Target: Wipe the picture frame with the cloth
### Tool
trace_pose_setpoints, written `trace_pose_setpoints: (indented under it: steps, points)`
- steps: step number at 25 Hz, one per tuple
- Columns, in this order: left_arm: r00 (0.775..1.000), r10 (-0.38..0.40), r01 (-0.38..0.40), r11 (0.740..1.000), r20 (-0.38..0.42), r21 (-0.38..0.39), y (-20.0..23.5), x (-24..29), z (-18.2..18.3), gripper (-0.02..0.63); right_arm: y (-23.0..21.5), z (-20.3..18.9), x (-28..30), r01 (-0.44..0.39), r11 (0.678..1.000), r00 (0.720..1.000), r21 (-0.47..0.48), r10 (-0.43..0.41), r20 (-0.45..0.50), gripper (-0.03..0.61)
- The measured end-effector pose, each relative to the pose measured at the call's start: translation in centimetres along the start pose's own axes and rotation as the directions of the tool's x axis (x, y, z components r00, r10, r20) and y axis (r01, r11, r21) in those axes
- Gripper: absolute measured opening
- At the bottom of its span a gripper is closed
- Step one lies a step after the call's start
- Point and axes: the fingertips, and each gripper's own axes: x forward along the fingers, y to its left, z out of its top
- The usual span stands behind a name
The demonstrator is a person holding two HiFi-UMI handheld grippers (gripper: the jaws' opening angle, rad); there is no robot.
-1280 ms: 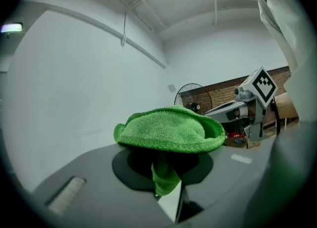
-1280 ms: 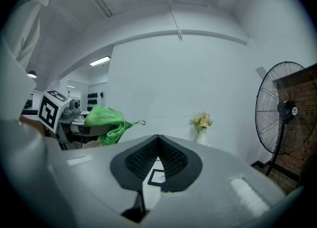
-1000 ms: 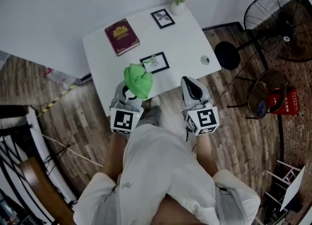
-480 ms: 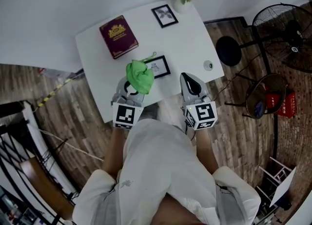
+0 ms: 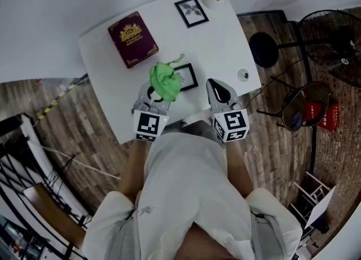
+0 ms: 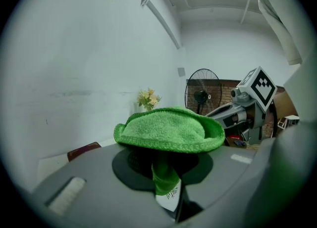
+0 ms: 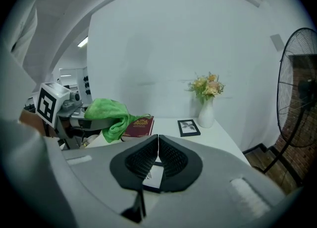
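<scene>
My left claw (image 5: 158,94) pinches the limp green cloth (image 5: 164,81); my right claw (image 5: 216,88) is closed and empty. The picture frame (image 5: 188,78) near the table's (image 5: 220,44) front edge looks light and likely to slide, so I'd pin its rim.

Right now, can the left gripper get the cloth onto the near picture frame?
Probably yes. The left gripper holds the cloth over the left edge of the near picture frame. Nothing lies between, and the right gripper is off to the side.

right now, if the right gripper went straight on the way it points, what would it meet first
Probably the white table, at or just past the near picture frame under the right gripper; depth is unclear.
</scene>
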Motion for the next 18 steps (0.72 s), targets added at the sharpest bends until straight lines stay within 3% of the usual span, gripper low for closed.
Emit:
trace_pose_setpoints:
  steps: [9, 18]
  points:
    - [0.999, -0.01, 0.009, 0.999, -0.044, -0.042, 0.6, 3.0, -2.1, 0.089, -1.1, -3.5, 3.4, -0.027, 1.0, 0.994, 0.004, 0.027, -0.102, 0.008]
    - [0.994, 0.029, -0.035, 0.998, -0.102, -0.053, 0.0, 5.7, -4.0, 0.089, -2.2, -7.4, 6.2, -0.109, 0.993, 0.975, 0.033, 0.114, -0.192, 0.011]
